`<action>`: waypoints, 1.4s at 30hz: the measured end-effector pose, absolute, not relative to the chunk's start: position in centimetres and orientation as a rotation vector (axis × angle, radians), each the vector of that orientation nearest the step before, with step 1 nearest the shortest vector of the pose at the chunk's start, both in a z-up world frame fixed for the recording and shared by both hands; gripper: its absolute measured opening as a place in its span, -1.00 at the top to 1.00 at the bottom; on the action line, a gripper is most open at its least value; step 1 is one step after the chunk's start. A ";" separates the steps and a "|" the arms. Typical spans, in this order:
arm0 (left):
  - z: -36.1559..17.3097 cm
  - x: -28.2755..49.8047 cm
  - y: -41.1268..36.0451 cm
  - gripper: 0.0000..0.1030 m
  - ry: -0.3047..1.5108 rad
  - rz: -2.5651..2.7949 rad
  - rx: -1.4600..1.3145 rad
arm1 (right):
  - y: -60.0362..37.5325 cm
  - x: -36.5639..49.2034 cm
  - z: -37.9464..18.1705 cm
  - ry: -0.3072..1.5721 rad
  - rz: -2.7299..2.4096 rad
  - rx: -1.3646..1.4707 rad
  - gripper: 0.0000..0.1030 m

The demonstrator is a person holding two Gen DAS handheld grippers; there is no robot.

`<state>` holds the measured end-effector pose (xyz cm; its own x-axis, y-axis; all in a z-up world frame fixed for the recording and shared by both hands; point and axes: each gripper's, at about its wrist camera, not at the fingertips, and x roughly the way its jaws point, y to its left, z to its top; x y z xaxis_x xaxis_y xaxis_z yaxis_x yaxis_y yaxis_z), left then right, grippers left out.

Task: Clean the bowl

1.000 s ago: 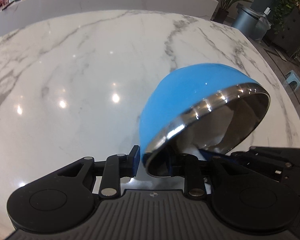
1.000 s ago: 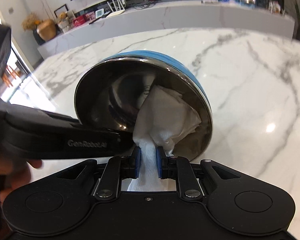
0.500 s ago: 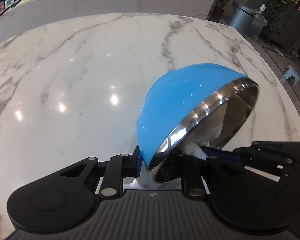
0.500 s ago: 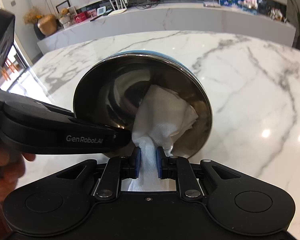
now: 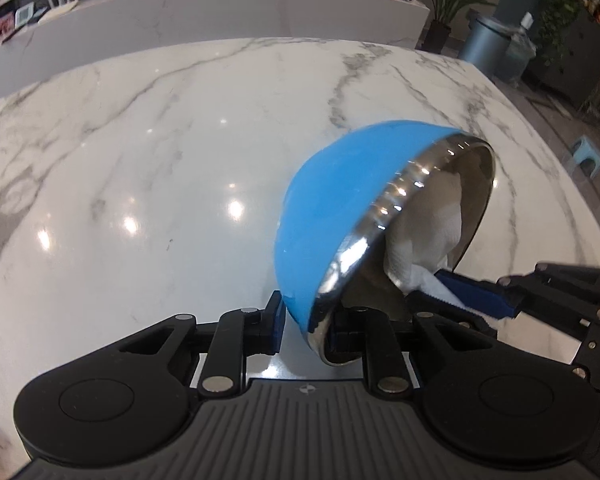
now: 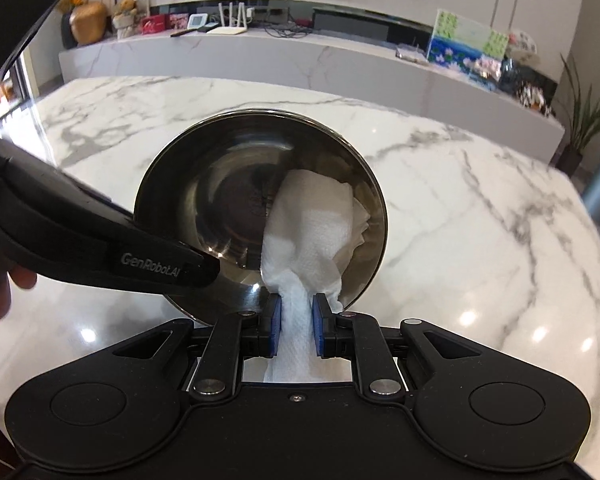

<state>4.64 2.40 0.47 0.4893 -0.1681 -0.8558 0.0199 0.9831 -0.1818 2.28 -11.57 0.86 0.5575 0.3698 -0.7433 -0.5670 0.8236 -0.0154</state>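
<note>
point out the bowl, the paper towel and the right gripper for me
bowl (image 5: 340, 200), left wrist view, on its blue outer wall
paper towel (image 6: 316, 224), right wrist view, on the bunched part pressed inside the bowl
right gripper (image 6: 293, 322), right wrist view, midway between its blue fingertips, which pinch the towel

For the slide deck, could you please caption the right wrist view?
Right tool presses a white paper towel inside the steel bowl, held tilted over the marble table by the left tool.
</note>
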 end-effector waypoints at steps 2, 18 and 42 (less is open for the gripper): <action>0.4 4.7 2.6 0.61 1.049 -0.115 -0.185 | -11.7 2.5 0.6 0.828 0.570 -0.242 0.72; 1.2 5.2 2.6 0.79 0.973 -0.095 -0.162 | -11.5 2.1 1.4 0.824 0.593 -0.234 0.72; 0.7 6.8 4.7 0.73 1.098 -0.147 -0.242 | -9.2 3.7 2.0 0.739 0.624 -0.300 0.67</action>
<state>6.79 4.69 0.68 0.4490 -0.2368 -0.8616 -0.0019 0.9640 -0.2659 3.68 -9.18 1.96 0.5708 0.4205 -0.7052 -0.6242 0.7802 -0.0400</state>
